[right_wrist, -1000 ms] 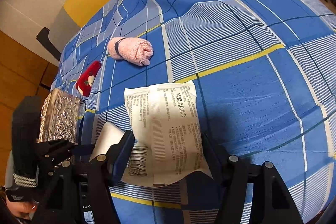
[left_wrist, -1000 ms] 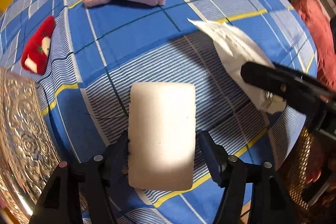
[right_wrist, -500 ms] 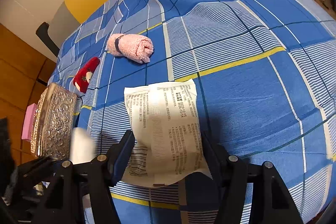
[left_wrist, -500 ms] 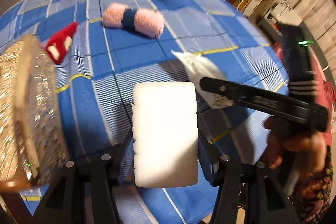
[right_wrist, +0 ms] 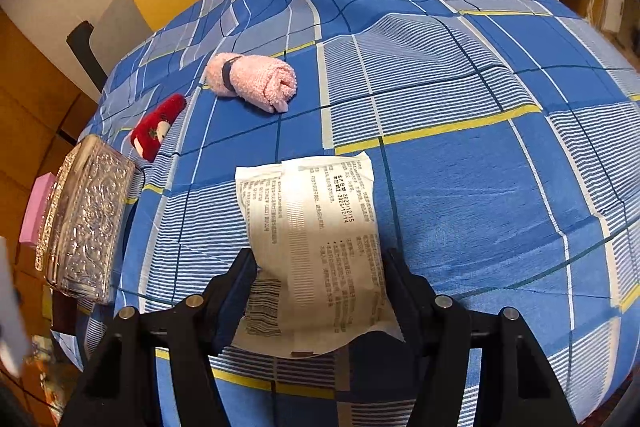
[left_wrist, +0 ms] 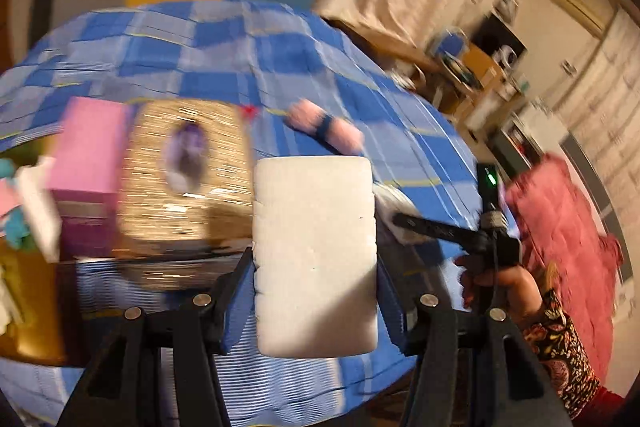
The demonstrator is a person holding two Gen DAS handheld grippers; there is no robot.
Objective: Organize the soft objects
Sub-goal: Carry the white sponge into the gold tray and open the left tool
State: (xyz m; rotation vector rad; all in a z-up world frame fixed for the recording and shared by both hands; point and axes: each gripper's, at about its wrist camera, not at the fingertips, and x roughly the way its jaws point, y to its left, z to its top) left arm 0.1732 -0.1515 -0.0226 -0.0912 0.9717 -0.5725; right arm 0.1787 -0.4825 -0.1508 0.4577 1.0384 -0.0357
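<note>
Together, we clamp one soft thing in each gripper above the blue checked bedspread (right_wrist: 460, 187).
Our left gripper (left_wrist: 316, 291) pinches a white sponge (left_wrist: 315, 255) between its pads, lifted clear, with the silver box (left_wrist: 180, 187) at nine o'clock of it. Our right gripper (right_wrist: 320, 291) squeezes a printed white packet (right_wrist: 316, 247); the pink rolled towel (right_wrist: 256, 83) lies at eleven o'clock, well apart.

Right gripper (right_wrist: 318, 267) jaws apparently clamp white printed packet (right_wrist: 316, 247) on blue checked cloth (right_wrist: 460, 167).
</note>
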